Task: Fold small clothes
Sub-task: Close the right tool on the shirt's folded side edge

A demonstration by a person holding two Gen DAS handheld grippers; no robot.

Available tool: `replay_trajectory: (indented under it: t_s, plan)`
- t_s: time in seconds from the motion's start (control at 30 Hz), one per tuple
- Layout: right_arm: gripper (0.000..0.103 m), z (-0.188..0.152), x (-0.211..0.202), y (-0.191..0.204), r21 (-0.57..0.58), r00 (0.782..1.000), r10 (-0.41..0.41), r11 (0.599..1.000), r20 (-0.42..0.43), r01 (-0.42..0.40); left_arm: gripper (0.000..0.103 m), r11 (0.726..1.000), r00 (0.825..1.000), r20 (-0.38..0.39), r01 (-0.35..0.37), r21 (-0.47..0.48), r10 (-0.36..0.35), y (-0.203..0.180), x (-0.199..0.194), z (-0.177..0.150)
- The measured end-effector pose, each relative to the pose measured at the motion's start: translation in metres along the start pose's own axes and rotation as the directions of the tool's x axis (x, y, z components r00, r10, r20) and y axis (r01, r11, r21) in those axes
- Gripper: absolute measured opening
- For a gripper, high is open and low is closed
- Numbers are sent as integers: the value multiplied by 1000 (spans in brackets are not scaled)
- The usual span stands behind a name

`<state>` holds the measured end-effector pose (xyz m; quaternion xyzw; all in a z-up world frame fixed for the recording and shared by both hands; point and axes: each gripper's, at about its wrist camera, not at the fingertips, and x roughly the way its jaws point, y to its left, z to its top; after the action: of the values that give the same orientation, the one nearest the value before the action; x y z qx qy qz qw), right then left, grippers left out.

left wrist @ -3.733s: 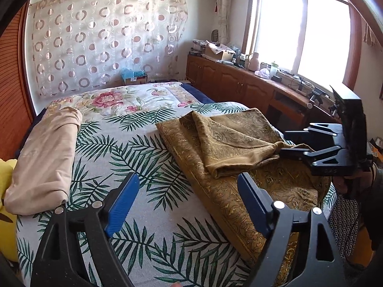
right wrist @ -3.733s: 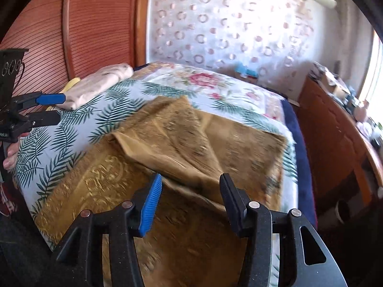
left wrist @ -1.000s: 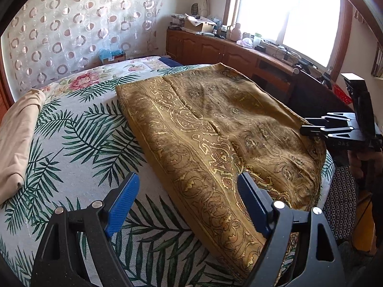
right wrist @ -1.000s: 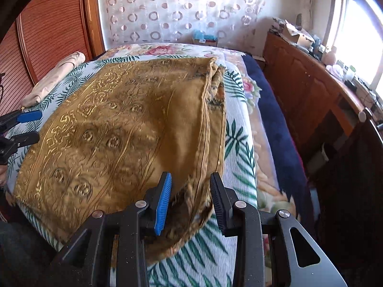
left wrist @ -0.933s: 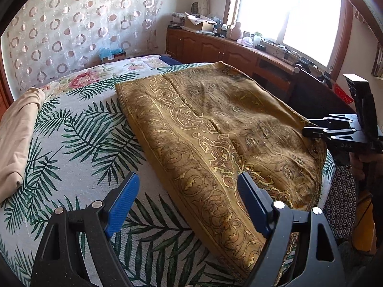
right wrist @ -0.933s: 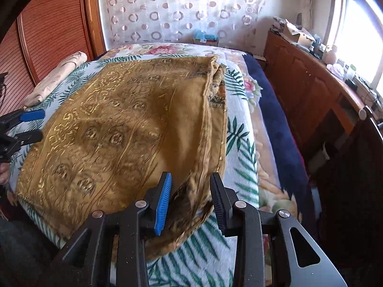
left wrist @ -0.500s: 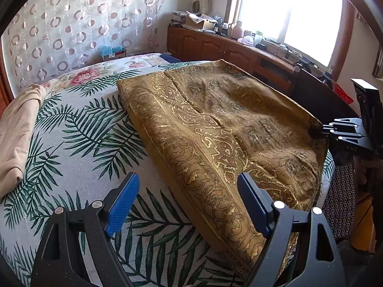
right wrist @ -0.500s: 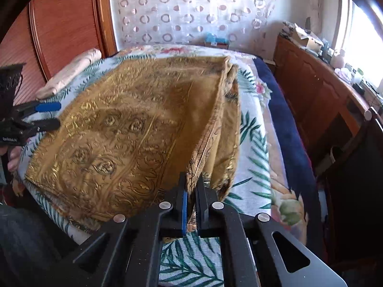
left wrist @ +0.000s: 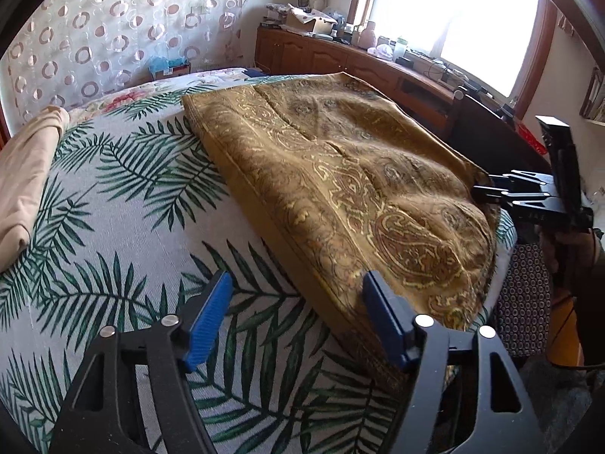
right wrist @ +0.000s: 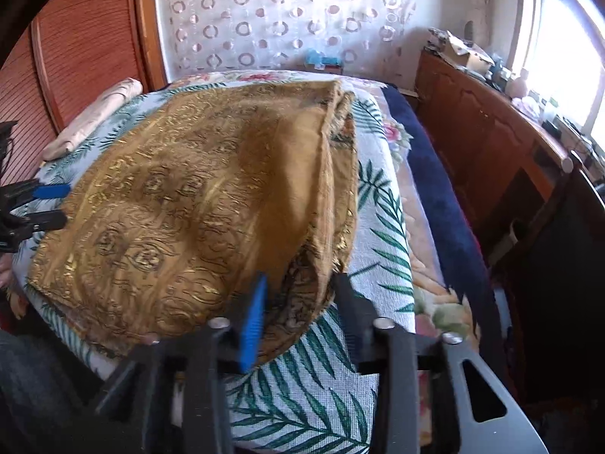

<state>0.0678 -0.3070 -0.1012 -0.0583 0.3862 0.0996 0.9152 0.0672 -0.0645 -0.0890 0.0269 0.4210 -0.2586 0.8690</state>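
A golden paisley cloth (left wrist: 340, 174) lies folded flat on the palm-leaf bedspread (left wrist: 113, 208). My left gripper (left wrist: 295, 314) hovers over its near left corner. Its jaws are closing, the cloth's edge runs between the blue pads (left wrist: 208, 317), and neither pad presses on it. In the right wrist view the cloth (right wrist: 196, 189) fills the middle and its near right corner lies between the jaws of my right gripper (right wrist: 300, 302). Those jaws are opening and the pads stand clear of the fabric. Each gripper shows in the other's view: the right gripper (left wrist: 487, 189), the left gripper (right wrist: 49, 204).
A folded beige cloth (left wrist: 26, 174) lies along the bed's far left side. A navy blanket (right wrist: 435, 189) runs down the bed's right edge. Beyond it stand a dark chair back (left wrist: 491, 132) and a cluttered wooden cabinet (left wrist: 340, 60) under the window.
Half a second ago my right gripper was shut on the cloth's corner; now its jaws stand apart around it. The left jaws have narrowed. The cloth's earlier raised fold now lies flat.
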Motion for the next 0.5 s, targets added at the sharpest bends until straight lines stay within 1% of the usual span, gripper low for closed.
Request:
replay_trajectory:
  t_s: [0.03, 0.07, 0.13, 0.2, 0.3, 0.37, 0.4, 0.5]
  plan:
    - [47, -1, 1, -2, 11, 1000, 0, 1000, -2, 0, 63, 1000, 1000, -2, 2, 1, -2, 0, -1, -1]
    - [50, -2, 2, -3, 21, 1000, -1, 1000, 0, 1, 62, 1000, 1000, -5, 2, 2, -2, -1, -1, -3]
    - [52, -3, 3, -5, 47, 1000, 4, 999, 5, -4, 57, 1000, 1000, -7, 6, 3, -6, -1, 0, -5]
    - [58, -4, 5, -10, 77, 1000, 2, 997, 6, -2, 55, 1000, 1000, -11, 10, 5, -10, -3, 1, -6]
    - [63, -6, 7, -12, 84, 1000, -8, 996, 8, 7, 53, 1000, 1000, -15, 13, 4, -13, -3, 2, -6]
    - [63, -5, 7, -11, 95, 1000, -5, 996, 3, 4, 52, 1000, 1000, -14, 13, 5, -13, -4, 2, -6]
    - [63, -5, 7, -11, 106, 1000, 0, 994, 2, 0, 49, 1000, 1000, -14, 17, 5, -17, -4, 3, -6]
    - [63, -6, 7, -8, 108, 998, 63, 992, 14, -64, 43, 1000, 1000, -13, 27, 2, -27, -4, 3, -7]
